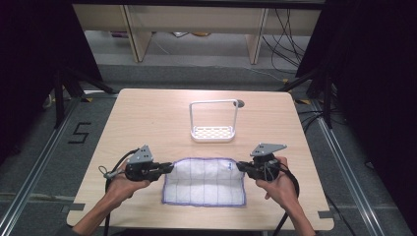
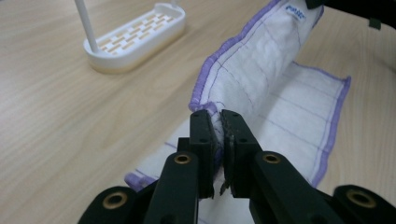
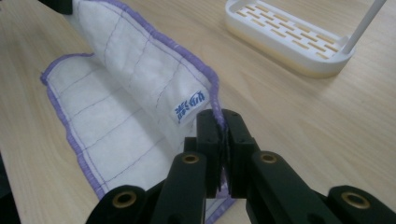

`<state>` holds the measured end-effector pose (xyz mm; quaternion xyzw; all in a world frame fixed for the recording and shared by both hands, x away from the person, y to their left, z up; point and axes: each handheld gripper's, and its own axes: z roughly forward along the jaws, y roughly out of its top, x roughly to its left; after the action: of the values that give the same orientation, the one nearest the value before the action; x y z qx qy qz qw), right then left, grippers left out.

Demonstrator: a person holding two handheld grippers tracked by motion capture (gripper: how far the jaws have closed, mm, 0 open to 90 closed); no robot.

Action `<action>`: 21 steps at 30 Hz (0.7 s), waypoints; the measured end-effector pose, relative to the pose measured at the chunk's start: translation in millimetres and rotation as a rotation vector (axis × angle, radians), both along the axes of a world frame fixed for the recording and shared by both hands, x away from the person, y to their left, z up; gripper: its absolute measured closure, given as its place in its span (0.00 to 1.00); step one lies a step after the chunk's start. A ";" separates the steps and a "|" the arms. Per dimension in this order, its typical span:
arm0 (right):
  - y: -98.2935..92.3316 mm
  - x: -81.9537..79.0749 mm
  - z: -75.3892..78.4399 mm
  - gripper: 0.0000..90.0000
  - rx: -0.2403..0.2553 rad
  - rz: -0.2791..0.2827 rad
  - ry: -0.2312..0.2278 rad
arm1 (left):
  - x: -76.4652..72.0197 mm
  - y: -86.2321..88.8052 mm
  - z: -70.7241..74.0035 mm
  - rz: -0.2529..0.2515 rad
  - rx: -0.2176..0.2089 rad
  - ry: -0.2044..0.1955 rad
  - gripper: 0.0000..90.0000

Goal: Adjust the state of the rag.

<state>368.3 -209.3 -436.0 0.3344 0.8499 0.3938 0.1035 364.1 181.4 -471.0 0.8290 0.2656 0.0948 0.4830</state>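
Note:
A white cloth with purple edging and thin grid lines lies on the wooden table near its front edge. Its far edge is lifted off the table between both grippers. My left gripper is shut on the cloth's far left corner. My right gripper is shut on the far right corner, beside a small blue label. The near part of the cloth rests flat on the wood. Both jaw pairs pinch the fabric tightly.
A white slotted tray with a tall wire-like handle stands behind the cloth near the table's middle; the same tray is seen close in both gripper views. A grey grommet sits at the far edge. Dark frames and cables flank the table.

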 end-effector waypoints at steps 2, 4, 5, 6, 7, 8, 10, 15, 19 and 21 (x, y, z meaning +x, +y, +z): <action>-1.9 -7.8 -3.8 0.97 0.006 -0.015 0.009 | -7.2 1.5 -5.8 -0.013 0.006 0.016 0.91; -2.4 -19.1 -11.8 0.96 -0.001 0.005 0.012 | -18.4 1.7 -17.8 -0.038 0.011 0.046 0.89; -2.2 -22.8 -15.2 0.96 -0.006 0.022 0.006 | -21.5 2.0 -22.1 -0.048 0.019 0.058 0.88; -1.8 -28.7 -17.4 0.96 -0.015 0.009 0.013 | -24.2 1.7 -24.7 -0.056 0.024 0.070 0.88; -0.9 -31.4 -20.9 0.95 -0.014 0.018 0.011 | -26.7 2.0 -27.9 -0.073 0.031 0.085 0.87; -0.3 -35.9 -23.8 0.94 -0.020 0.024 0.022 | -29.9 2.1 -30.1 -0.079 0.031 0.094 0.85; 0.6 -41.7 -28.9 0.92 -0.038 0.038 0.030 | -36.3 3.1 -32.5 -0.091 0.034 0.109 0.80; -2.7 -53.3 -33.3 0.74 -0.032 0.023 0.059 | -42.9 6.7 -27.5 -0.068 -0.009 0.117 0.59; -7.6 -60.9 -30.4 0.62 0.006 -0.043 0.071 | -38.0 13.3 -17.3 -0.015 -0.042 0.102 0.51; -9.9 -63.4 -23.5 0.58 0.049 -0.111 0.067 | -26.0 18.1 -12.7 0.011 -0.034 0.096 0.47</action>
<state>304.9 -219.2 -459.5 0.3964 0.8231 0.3969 0.0885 338.1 199.5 -483.8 0.8228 0.2945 0.0532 0.4832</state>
